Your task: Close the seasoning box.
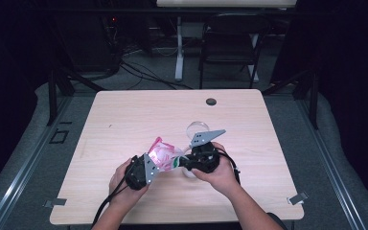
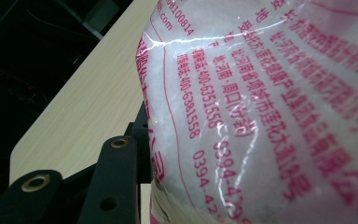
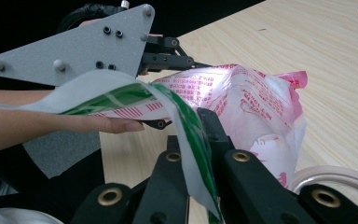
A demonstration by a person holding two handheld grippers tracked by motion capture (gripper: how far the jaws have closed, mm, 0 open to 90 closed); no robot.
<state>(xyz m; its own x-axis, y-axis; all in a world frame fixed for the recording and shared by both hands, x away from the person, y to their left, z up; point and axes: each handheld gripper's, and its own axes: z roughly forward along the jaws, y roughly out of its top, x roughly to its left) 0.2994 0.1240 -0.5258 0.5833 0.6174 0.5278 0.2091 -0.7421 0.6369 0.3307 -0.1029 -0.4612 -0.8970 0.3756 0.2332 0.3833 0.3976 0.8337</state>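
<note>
A plastic bag [image 1: 163,154] of white granules with pink print hangs above the table between my two grippers. My left gripper [image 1: 157,162] is shut on the bag's body. In its own view one black finger [image 2: 116,177] shows at the left, pressed against the bag [image 2: 270,116]. My right gripper [image 3: 205,154] is shut on the bag's green-and-white edge strip [image 3: 186,121], which runs down between its jaws. In the high view my right gripper [image 1: 181,163] points left toward the bag. Across from it, my left gripper [image 3: 168,53] holds the bag's far end.
A clear glass bowl [image 1: 199,128] stands on the wooden table [image 1: 124,120] just behind my right hand; its rim [image 3: 335,175] shows in the right gripper view. A dark cable hole [image 1: 211,101] sits near the far edge. A folding chair [image 1: 230,43] stands beyond.
</note>
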